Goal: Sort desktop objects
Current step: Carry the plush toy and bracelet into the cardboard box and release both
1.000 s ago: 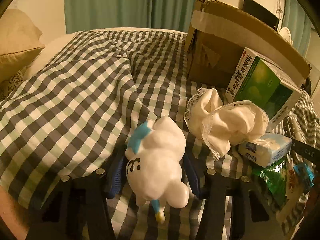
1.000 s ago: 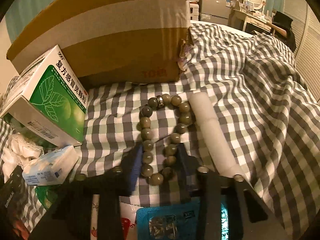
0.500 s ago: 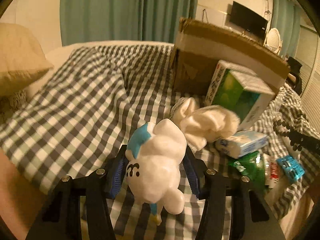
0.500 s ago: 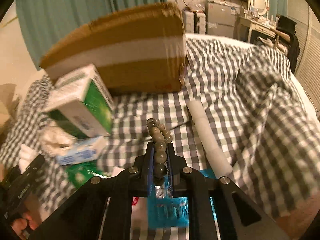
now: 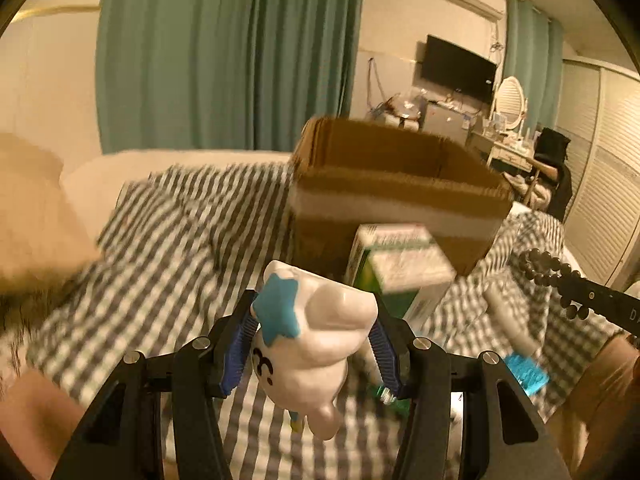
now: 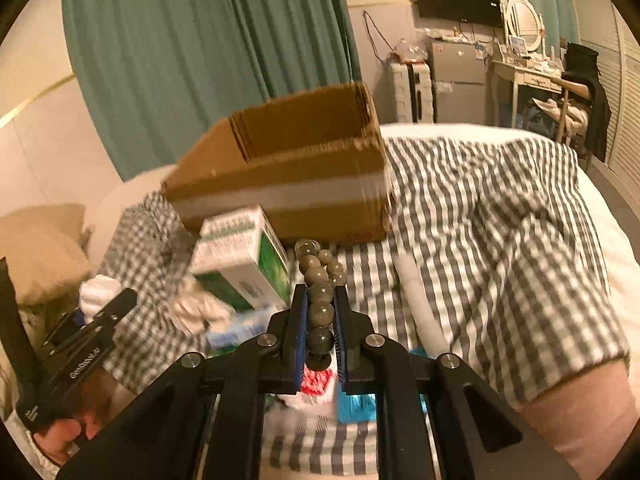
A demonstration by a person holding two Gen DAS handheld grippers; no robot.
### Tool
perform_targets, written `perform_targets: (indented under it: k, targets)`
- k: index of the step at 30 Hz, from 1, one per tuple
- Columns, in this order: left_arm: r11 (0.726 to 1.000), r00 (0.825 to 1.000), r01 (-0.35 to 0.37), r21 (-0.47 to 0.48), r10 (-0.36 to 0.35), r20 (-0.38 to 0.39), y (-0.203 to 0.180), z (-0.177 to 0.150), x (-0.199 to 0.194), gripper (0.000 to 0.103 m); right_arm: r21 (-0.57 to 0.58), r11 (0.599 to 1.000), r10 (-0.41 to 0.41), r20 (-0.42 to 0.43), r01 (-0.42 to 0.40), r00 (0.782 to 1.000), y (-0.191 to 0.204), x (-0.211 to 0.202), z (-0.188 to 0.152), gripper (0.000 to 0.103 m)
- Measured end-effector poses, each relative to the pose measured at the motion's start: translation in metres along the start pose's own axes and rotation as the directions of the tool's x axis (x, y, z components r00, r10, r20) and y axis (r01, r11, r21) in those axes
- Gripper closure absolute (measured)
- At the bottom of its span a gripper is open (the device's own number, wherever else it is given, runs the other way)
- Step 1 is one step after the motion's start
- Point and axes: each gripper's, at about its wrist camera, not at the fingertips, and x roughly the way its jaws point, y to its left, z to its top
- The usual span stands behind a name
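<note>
Left gripper jaws half-spread, clamping toy; right gripper jaws nearly closed, pinching bracelet. I am judging box ahead, opening upward, right nearer.

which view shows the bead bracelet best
The right wrist view: the bead bracelet sits centred and close, pinched between the right gripper's pads. The left wrist view catches it only small at the right edge, dangling from that gripper.
</note>
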Motion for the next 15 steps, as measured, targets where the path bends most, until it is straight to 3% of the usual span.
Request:
perform_targets:
  k: [8,15]
  targets:
    - [0.997,0.994,0.062,0.041,-0.065,0.092,-0.025,0.09,0.023,0.048,-0.009,0.998,0.064,0.11,-0.064,0.992,0.001,0.004,0.076,0.092]
    - [0.99,0.991,0.064,0.122,-0.077,0.106,-0.055,0.145,0.081,0.048,-0.083,0.995,0.056,0.13,-0.045,0.99,0.002,0.056,0.138,0.092]
